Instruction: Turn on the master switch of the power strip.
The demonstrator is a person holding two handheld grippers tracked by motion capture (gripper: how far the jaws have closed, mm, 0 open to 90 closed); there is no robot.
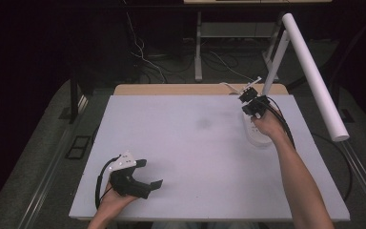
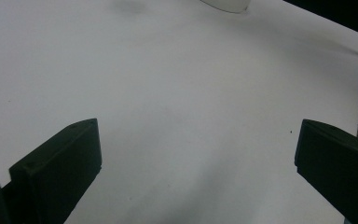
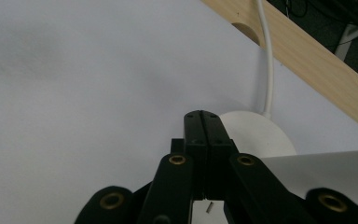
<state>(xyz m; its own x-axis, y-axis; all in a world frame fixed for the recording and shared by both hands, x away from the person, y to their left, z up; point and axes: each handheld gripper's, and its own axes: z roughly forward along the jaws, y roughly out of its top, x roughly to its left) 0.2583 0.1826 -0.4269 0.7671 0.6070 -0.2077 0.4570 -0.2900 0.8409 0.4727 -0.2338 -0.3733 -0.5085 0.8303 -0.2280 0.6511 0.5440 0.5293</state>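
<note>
1. The left gripper (image 1: 150, 174) rests near the front edge of the white table (image 1: 186, 157), its jaws spread wide over bare surface.
2. Farther back, the right gripper (image 3: 202, 122) has its jaws pressed together (nothing between them), over the lamp's round white base (image 3: 256, 133) near the table's far right corner.
3. The lamp's white arm (image 1: 314, 76) slants up beyond.

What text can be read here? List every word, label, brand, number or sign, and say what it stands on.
None: no readable text in any view.
The lamp base, its white cord and the long white lamp head are blank.
The white table cover carries only a faint grey smudge.
The left gripper and right gripper bear no legible marking.
</note>
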